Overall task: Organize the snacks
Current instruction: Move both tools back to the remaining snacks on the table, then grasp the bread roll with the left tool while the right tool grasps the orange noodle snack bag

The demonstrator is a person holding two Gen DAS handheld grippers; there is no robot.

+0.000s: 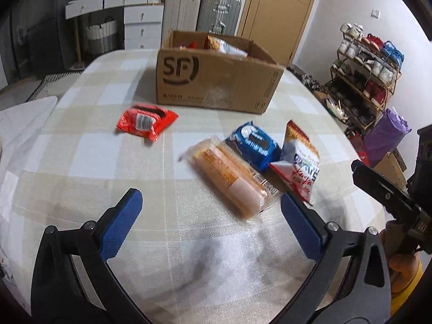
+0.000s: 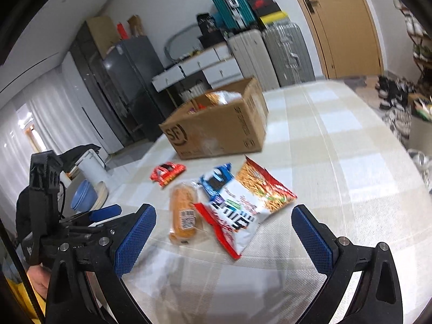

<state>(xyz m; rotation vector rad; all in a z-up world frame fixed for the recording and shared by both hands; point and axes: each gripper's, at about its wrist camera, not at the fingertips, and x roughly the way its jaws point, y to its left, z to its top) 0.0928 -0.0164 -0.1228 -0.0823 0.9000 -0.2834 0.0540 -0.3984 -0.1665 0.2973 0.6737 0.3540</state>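
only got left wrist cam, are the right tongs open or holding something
Observer: The right tongs are open, with nothing in them.
Operator: whats straight ahead of them
Observer: The chips, lying flat with the near corner pointing back at the tongs.
Operator: and the bread from that side
Observer: The bread lies just left of the chips, ahead of the left finger.
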